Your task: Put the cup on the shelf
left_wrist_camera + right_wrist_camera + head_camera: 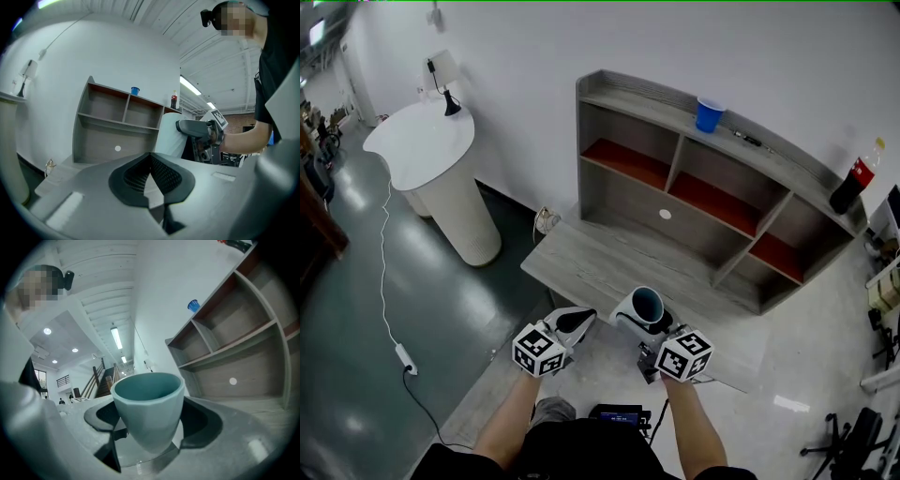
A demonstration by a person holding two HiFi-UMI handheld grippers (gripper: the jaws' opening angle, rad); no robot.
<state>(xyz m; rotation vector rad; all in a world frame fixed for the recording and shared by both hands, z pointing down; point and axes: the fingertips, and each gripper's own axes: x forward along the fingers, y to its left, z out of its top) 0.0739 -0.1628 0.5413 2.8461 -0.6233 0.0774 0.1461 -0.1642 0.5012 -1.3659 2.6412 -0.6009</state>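
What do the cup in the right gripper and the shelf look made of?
Cup: pale teal, matte, thick-rimmed, faintly faceted wall; looks like ceramic, possibly plastic.
Shelf: matte grey boards with visible wood grain, likely laminate or stained wood; red compartment floors.

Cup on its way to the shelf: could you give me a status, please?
Right gripper shut on teal cup. Left gripper shut, empty. Shelf ahead, not reached.

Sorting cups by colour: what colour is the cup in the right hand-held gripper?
Pale teal round cup, best seen in the right gripper view.
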